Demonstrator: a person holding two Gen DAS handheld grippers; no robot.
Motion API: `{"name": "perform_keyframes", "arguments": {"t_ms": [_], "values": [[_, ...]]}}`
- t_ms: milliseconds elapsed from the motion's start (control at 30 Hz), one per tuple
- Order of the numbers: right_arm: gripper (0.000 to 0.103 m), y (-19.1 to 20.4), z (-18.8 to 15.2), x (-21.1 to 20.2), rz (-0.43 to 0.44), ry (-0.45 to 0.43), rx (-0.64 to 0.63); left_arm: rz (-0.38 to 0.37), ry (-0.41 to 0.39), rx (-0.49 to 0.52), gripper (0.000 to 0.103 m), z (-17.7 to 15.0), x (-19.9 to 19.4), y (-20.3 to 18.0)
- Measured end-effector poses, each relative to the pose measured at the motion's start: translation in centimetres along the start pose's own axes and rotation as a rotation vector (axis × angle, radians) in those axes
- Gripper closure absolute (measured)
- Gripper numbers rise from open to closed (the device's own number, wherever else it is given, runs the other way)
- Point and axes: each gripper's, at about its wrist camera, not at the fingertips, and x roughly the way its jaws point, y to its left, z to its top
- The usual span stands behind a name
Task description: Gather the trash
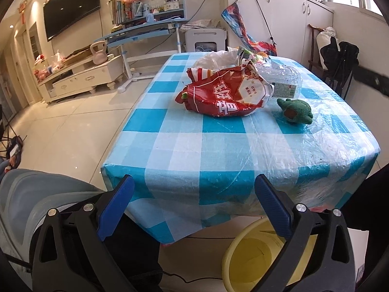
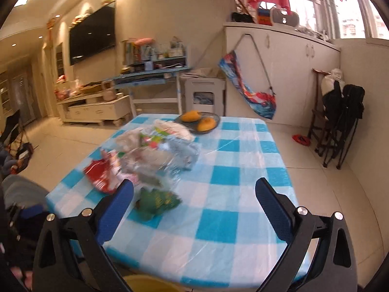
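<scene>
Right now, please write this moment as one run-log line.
left gripper: open, empty | right gripper: open, empty | red snack bag, crushed plastic bottle: on table | yellow bin: below table edge

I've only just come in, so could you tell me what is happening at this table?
A person holds two grippers, both open and empty, short of the checked table. Nothing is picked up yet. The left gripper faces a red snack bag, a crushed clear plastic bottle and a green plush toy. A yellow bin waits below the table edge. The right gripper hovers above the table.
</scene>
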Motion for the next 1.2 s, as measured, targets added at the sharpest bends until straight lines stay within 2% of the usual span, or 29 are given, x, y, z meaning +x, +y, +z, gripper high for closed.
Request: {"name": "perform_keyframes", "arguments": {"t_ms": [67, 200, 467, 700, 867, 1200], "values": [[0.007, 1.7, -1.0, -0.3, -0.015, 0.073, -0.049, -0.004, -0.017, 0.012, 0.008, -0.2, -0.7, -0.2], [0.007, 3.8, -2.5, -2.1, 0.043, 0.078, -0.042, 0.004, -0.05, 0.024, 0.008, -0.6, -2.4, -0.4], [0.007, 4.8, -4.4, -2.6, 0.065, 0.112, -0.019, 0.006, -0.086, 0.02, 0.008, -1.0, -4.0, 0.0], [0.007, 5.4, -5.1, -1.6, 0.062, 0.131, -0.041, -0.022, -0.022, -0.01, 0.008, -0.8, -2.3, 0.4], [0.007, 6.2, -5.4, -1.4, 0.071, 0.145, -0.068, -0.032, -0.017, -0.04, 0.008, -0.9, -2.1, 0.9], [0.007, 7.3, -5.4, -1.8, 0.08, 0.129, -0.122, -0.035, -0.017, -0.034, 0.008, -1.0, -1.9, 0.7]]}}
